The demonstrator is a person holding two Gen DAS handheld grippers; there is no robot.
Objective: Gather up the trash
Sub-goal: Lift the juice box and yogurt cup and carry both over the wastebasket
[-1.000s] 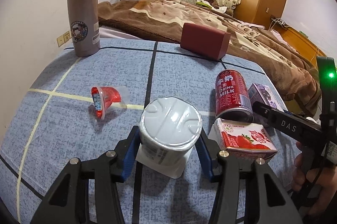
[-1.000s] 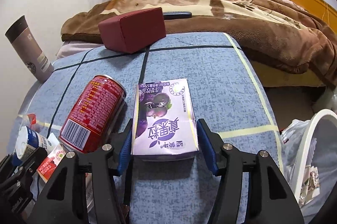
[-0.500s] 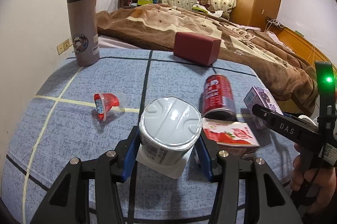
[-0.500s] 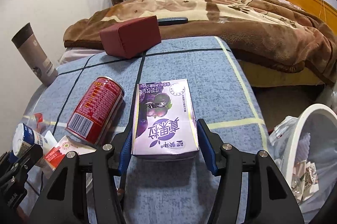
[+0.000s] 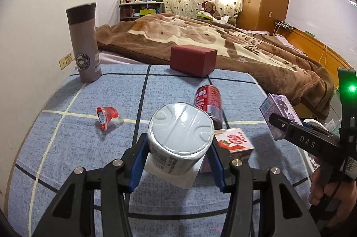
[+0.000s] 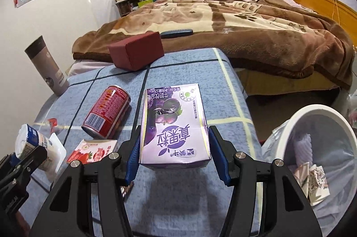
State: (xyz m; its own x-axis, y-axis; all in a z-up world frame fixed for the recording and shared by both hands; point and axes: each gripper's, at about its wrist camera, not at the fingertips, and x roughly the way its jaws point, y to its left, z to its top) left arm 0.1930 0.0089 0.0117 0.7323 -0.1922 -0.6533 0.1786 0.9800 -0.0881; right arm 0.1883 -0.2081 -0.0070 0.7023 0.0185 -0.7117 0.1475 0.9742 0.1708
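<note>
Left claw (image 5: 178, 159): blue pads pressed on both sides of a white cup (image 5: 179, 141) with a sealed foil lid, held clear of the counter (image 5: 67, 147). A white flap or label hangs loose beneath the cup.

Right claw (image 6: 175, 154): clamped on a purple drink carton (image 6: 175, 123), pads on its two long sides, carton lifted, print facing up. The left-wrist view confirms it: carton in the air beyond the counter's right edge.

On the blue checked counter, not yet collected: a red drink can (image 6: 106, 111) on its side, a strawberry carton (image 5: 234, 141) lying flat just beside it, and a small red jelly cup (image 5: 106, 116) tipped over, well apart to the left. A grey flask (image 5: 83, 45) stands upright at the far left corner; a dark red box (image 5: 193, 60) sits at the far edge near the bed (image 5: 223, 40). I judge these two are not trash.

White bin (image 6: 316, 147) with liner, low to the right of the counter, paper scraps already inside. Right claw is nearer to it.

Risks from here:
- Cup is round and gripped low on its wall; a tilt during carry could let it slide out between the pads.
- Dangling flap may snag the counter edge or the bin rim.
- Carton is soft-sided; too firm a squeeze could push out any leftover liquid.
- Both claws heading for one bin mouth could collide; letting go early would drop the item on the floor beside the liner.
</note>
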